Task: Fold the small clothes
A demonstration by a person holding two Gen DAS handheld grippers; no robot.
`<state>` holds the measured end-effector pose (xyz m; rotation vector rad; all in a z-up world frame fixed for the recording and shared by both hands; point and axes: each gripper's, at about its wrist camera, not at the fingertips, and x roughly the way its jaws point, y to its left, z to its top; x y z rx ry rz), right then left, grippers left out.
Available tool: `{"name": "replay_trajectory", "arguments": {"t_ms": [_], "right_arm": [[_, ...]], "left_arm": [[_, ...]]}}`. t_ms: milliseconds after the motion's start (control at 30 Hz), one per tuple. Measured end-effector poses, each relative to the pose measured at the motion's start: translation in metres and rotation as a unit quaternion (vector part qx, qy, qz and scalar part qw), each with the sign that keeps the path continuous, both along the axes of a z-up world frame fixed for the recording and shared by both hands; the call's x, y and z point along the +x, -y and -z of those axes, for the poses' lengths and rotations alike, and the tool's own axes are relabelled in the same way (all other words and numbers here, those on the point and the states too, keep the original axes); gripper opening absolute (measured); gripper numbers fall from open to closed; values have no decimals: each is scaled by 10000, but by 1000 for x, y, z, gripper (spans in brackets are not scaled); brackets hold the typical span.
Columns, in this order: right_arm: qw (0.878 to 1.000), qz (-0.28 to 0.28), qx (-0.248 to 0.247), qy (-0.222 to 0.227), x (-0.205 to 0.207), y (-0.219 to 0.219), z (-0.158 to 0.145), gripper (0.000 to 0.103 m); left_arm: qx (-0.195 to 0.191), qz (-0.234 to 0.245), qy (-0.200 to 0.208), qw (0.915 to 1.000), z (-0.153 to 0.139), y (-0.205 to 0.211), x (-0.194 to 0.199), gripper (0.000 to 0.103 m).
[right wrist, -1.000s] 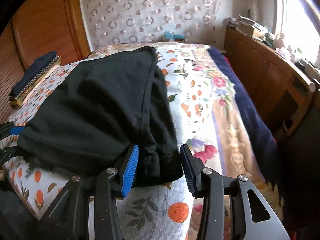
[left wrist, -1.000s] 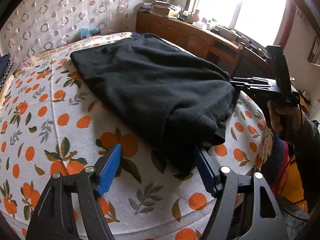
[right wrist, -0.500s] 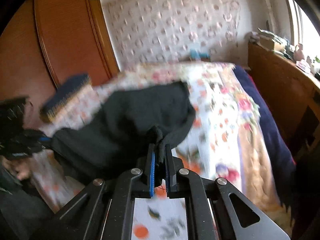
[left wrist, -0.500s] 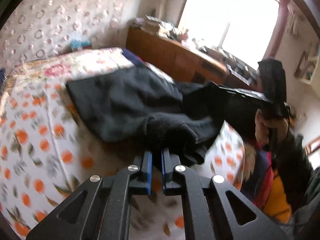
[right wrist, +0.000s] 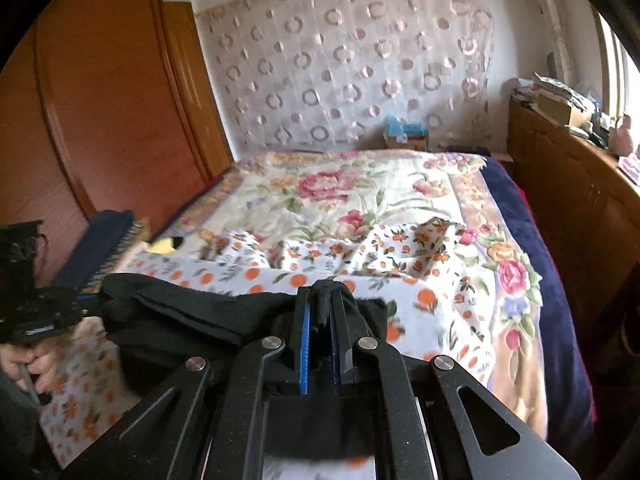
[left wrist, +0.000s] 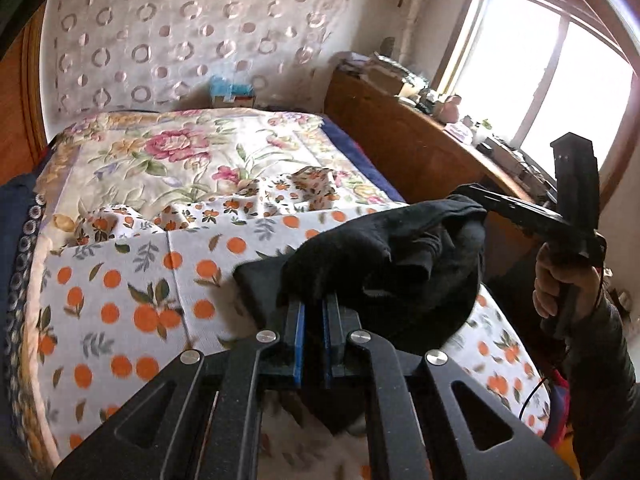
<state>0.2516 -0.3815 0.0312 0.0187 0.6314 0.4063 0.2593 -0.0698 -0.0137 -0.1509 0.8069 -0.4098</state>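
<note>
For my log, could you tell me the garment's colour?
Black garment; left wrist view.

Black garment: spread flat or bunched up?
Bunched. The black garment hangs in folds between the left gripper and right gripper, both clamped on it.

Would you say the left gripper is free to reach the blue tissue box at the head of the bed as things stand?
Probably not yet: the left gripper is shut on the black garment, which the right gripper also clamps. The tissue box sits beyond the floral bedspread, with nothing standing between.
</note>
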Motion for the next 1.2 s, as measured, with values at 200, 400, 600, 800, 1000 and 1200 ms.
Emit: {"name": "replay_trajectory", "arguments": {"t_ms": [200, 400, 600, 800, 1000, 1200], "right_arm": [[9995, 59, -83, -308, 44, -20, 2, 8], [9985, 297, -367, -267, 43, -22, -8, 37], [9982, 220, -533, -188, 14, -9, -5, 54], [9957, -81, -638, -665, 29, -28, 18, 60], [9968, -305, -265, -694, 67, -37, 10, 35], [9954, 65, 16, -955, 88, -14, 8, 3]], "left_arm": [[85, -57, -221, 9997, 16, -3, 26, 8], [138, -60, -97, 9998, 16, -12, 28, 47], [149, 126, -253, 9995, 25, -21, 15, 62], [290, 201, -565, 9978, 50, -8, 33, 63], [384, 67, -504, 9980, 54, -4, 59, 63], [391, -456, -447, 9972, 56, -24, 72, 63]]}}
